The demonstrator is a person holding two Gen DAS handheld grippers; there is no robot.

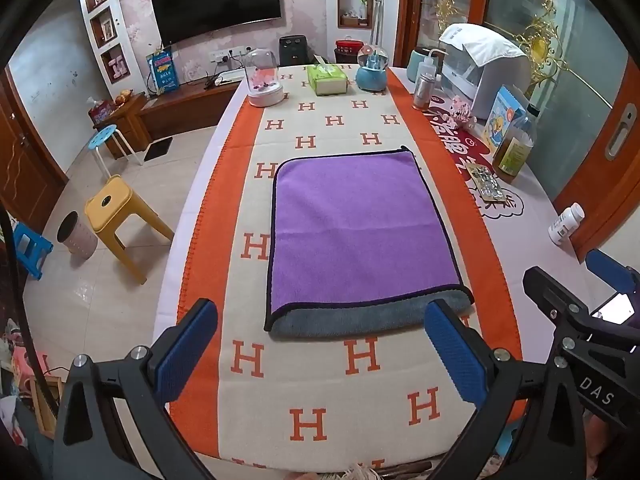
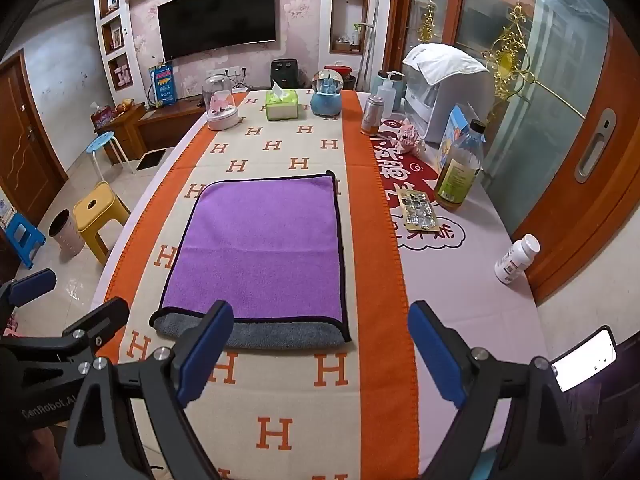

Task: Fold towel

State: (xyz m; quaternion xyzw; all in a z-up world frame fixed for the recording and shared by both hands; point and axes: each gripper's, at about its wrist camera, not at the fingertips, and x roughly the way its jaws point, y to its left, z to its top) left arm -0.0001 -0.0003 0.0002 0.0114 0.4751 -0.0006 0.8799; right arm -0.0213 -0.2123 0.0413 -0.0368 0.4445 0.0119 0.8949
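We found the long table (image 1: 532, 240) draped in an orange-and-cream blanket (image 1: 360, 360) printed with H letters. On its middle lay the purple towel (image 1: 356, 232), flat, a grey strip showing along its near edge. Our left gripper (image 1: 322, 350) and right gripper (image 2: 320, 354) hung just short of that edge, both spread wide and holding nothing. A white pill bottle (image 2: 516, 258) stood well apart at the right.

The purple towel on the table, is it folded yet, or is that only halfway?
One fold looks done: the purple towel lies doubled, its grey underside peeking out along the near edge. Nothing is in hand: the left gripper and right gripper are open, short of it. Any further fold has not started.
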